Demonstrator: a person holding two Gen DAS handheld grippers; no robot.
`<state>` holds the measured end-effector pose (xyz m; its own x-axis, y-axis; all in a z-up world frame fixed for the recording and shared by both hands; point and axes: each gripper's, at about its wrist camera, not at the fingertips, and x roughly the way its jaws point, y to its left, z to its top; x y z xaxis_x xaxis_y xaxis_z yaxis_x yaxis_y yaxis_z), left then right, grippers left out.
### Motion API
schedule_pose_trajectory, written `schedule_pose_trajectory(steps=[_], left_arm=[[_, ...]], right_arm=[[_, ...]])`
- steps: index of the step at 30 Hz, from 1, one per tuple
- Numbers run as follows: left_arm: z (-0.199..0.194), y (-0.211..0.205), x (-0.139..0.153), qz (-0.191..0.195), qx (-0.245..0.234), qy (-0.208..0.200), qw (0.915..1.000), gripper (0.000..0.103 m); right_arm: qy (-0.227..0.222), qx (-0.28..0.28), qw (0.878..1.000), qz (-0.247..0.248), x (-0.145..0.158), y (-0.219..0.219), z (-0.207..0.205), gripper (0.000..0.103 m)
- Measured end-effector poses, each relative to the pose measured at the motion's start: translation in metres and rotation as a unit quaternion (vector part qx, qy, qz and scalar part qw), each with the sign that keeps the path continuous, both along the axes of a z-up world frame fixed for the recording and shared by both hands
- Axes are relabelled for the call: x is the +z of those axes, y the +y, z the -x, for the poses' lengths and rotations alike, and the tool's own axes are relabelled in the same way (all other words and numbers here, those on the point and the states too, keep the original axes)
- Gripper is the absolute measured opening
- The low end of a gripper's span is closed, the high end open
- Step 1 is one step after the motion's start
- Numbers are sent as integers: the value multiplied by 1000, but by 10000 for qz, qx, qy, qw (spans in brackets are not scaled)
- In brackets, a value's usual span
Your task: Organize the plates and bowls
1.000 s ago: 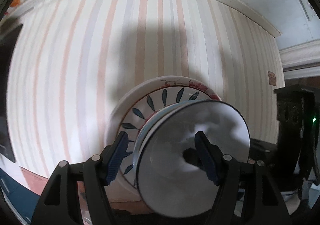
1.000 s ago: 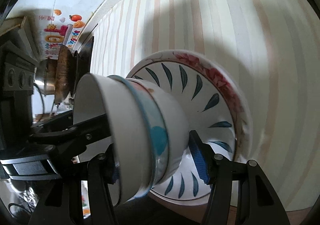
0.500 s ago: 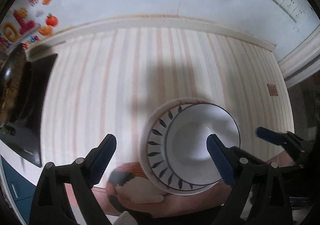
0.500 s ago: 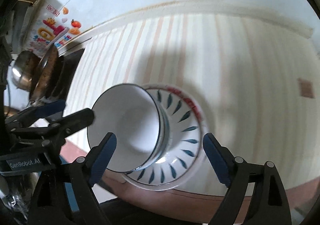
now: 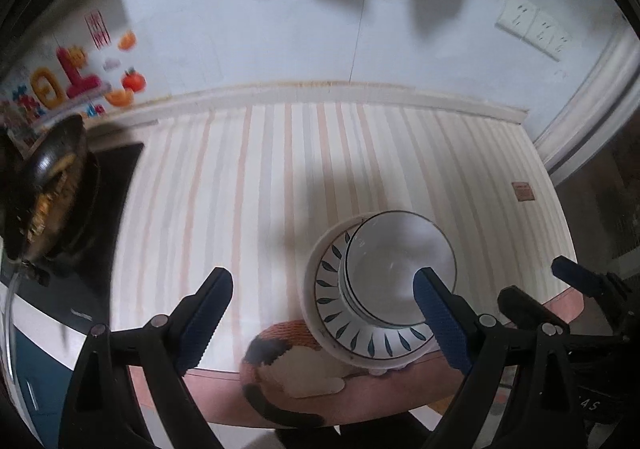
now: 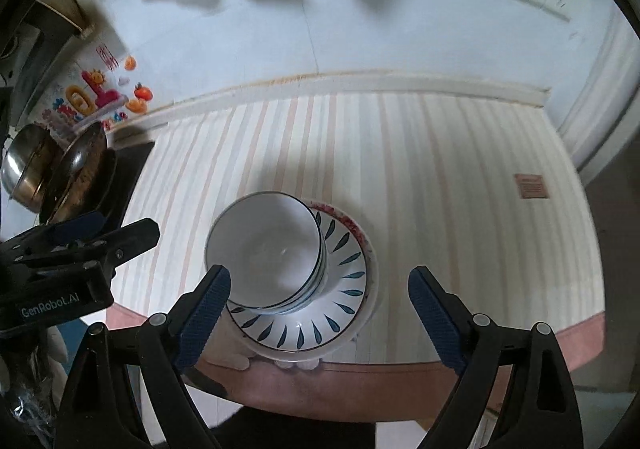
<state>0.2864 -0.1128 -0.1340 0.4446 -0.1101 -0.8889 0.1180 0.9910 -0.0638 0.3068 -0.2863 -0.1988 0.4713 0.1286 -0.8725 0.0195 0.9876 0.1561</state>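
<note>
Striped tabletop (image 5: 280,185) under both spread, empty claws; stacked bowls (image 6: 266,249) below-left of right claw (image 6: 320,323), below-right of left claw (image 5: 322,323).

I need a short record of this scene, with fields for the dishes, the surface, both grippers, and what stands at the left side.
dishes: stacked bowls resting on the leaf-pattern plate, which lies on a larger white plate
surface: striped tabletop, stack near its front edge
left gripper: open, holding nothing
right gripper: open, holding nothing
left side: dark pan on a black cooktop
</note>
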Motion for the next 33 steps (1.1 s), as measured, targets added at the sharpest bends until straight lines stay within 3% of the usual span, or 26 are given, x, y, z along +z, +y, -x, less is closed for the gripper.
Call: schedule_pose_trajectory(steps=[6, 14, 23, 33], left_arm=[[45, 9, 39, -91, -63, -516, 9986, 93], [114, 26, 78, -38, 219, -966, 9951, 93], [207, 34, 112, -80, 520, -1315, 9899, 93], [291, 38, 127, -205, 528, -1503, 9870, 93]], right_arm=[[-538, -244, 9982, 47, 49, 8, 43, 93], [-1141, -282, 9930, 82, 103, 11, 117, 94], [-1491, -131, 9886, 160, 140, 18, 215, 94], [-1879, -58, 9816, 342, 174, 32, 329, 98]])
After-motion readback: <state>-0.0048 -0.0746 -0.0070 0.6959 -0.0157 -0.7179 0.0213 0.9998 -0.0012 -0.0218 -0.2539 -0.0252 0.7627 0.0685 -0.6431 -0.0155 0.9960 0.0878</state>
